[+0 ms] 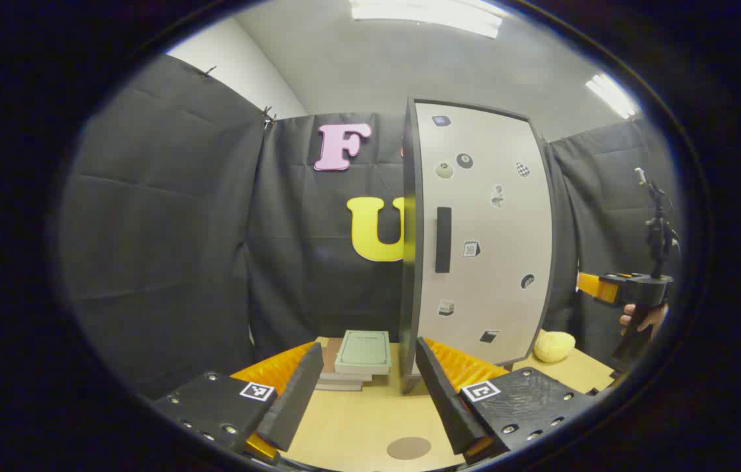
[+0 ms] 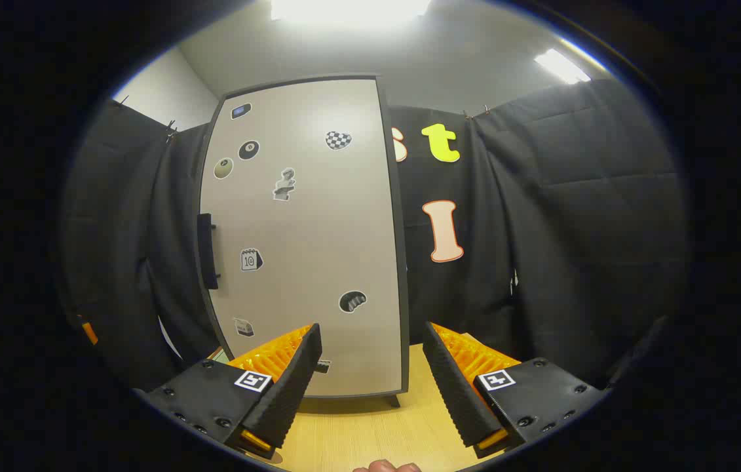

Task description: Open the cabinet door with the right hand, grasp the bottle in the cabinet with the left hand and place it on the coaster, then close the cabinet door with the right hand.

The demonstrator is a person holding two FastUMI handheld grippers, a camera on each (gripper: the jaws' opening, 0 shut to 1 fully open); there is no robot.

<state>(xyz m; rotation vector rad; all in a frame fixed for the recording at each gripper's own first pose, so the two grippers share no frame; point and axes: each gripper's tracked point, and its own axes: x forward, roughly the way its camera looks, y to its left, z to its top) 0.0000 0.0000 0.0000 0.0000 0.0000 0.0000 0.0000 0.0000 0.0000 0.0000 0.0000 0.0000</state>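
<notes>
The cabinet (image 1: 475,236) stands upright on the table, and its pale door (image 2: 304,236), dotted with stickers, is closed and hides the inside. A black vertical handle (image 1: 443,239) sits near the door's left edge (image 2: 208,251). A round brown coaster (image 1: 409,448) lies on the wooden table between my left gripper's fingers. My left gripper (image 1: 370,393) is open and holds nothing, short of the cabinet. My right gripper (image 2: 370,380) is also open and faces the door from a little way off. In the left gripper view it (image 1: 589,287) is at the cabinet's right, held by a hand (image 1: 645,318).
A stack of books (image 1: 362,354) lies on the table left of the cabinet. A yellow soft object (image 1: 555,346) rests at the cabinet's right foot. Black cloth walls close in the back and sides. The wooden tabletop (image 2: 370,432) runs in front of the cabinet.
</notes>
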